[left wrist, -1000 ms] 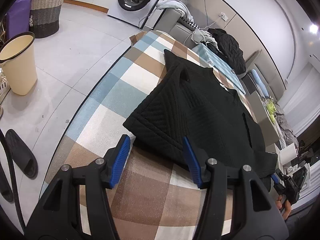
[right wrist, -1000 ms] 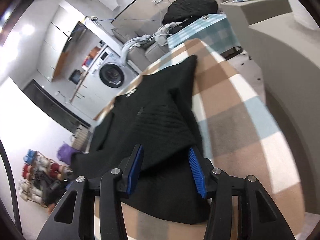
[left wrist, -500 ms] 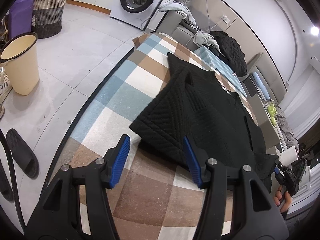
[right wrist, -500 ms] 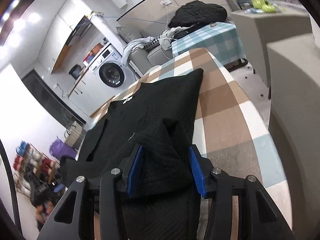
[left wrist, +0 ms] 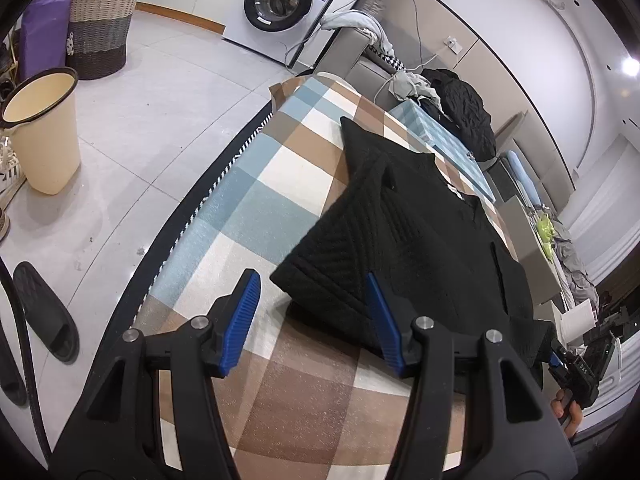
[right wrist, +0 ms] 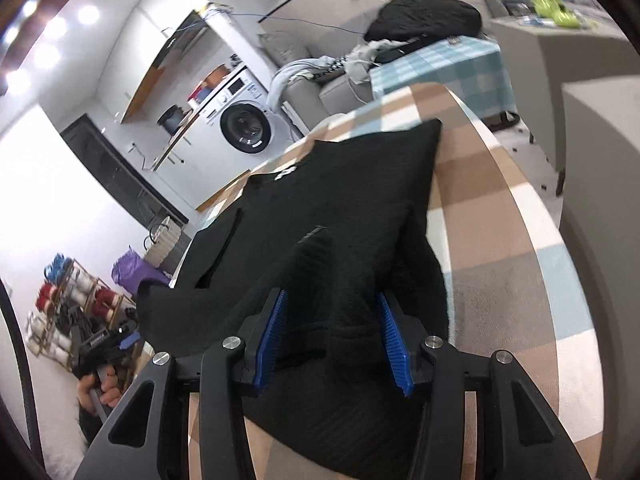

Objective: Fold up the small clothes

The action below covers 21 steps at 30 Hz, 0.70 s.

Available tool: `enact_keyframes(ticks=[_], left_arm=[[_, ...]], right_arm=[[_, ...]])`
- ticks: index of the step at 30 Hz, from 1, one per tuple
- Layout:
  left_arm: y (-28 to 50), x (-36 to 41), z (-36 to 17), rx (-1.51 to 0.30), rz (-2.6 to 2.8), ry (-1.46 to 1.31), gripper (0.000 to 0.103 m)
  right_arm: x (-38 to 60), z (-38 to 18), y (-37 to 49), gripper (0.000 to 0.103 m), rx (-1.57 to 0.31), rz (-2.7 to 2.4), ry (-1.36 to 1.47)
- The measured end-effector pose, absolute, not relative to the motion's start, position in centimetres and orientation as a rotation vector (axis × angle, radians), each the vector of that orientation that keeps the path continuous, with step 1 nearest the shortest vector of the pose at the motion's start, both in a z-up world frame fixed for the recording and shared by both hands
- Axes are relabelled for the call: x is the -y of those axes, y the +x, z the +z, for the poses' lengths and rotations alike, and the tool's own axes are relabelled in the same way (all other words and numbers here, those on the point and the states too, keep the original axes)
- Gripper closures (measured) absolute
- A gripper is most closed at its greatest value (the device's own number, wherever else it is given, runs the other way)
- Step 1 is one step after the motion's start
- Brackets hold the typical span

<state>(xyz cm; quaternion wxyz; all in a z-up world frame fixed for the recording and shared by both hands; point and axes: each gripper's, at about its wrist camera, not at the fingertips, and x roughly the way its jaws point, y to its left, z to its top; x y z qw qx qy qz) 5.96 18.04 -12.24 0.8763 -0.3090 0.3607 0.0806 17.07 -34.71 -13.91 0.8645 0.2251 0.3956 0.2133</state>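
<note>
In the left wrist view, a cream bucket (left wrist: pixel 42 132) stands on the floor at nine o'clock, with a woven basket (left wrist: pixel 100 30) above it at ten and a black slipper (left wrist: pixel 46 312) below at eight. A washing machine (left wrist: pixel 280 4) sits at twelve o'clock. The left tongs (left wrist: pixel 314 322) are at six o'clock, blue pads spread apart with nothing between them, hovering over the checked surface (left wrist: pixel 256 208) just short of the near folded corner of the black knit garment (left wrist: pixel 400 236). That garment lies across the middle of the surface, running toward two o'clock. At four o'clock the other gripper appears at the garment's far edge.

In the right wrist view, a shoe rack (right wrist: pixel 72 312) fills eight o'clock and the washing machine (right wrist: pixel 244 126) sits at eleven. The right tongs (right wrist: pixel 332 340) at six o'clock are apart, with a raised bunch of the black knit garment (right wrist: pixel 340 216) between the pads; whether they pinch it, I cannot tell. The checked surface (right wrist: pixel 500 240) shows bare at three o'clock.
</note>
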Motion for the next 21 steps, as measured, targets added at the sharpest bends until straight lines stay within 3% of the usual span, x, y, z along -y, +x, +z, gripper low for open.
enact_keyframes(ticks=[2,9,11,12,13,21], left_arm=[[6.2,-18.3,-12.2,-0.744,0.173,-0.64,0.052],[9.0,-18.3,-12.8,-0.76,0.137,-0.602,0.052],[9.3,-17.9,-12.8,-0.76,0.13,-0.583,0.071],[9.4,-17.6,-12.7,-0.76,0.115,-0.568,0.089],[9.3,-17.2,-12.4,-0.745,0.096,-0.559,0.098],[8.5,-17.4,-8.2,-0.618,0.036,-0.648,0.099]], right_arm=[[34.7,-14.0,17.3,0.058,-0.831,0.449,0.463],[33.7,-13.3,17.0,0.084,-0.81,0.444,0.396],[33.6,-13.1,16.8,0.095,-0.8,0.437,0.387],[33.6,-13.0,16.7,0.096,-0.798,0.421,0.381],[33.7,-12.9,16.6,0.097,-0.795,0.417,0.384],[35.4,-10.4,17.3,0.098,-0.727,0.431,0.541]])
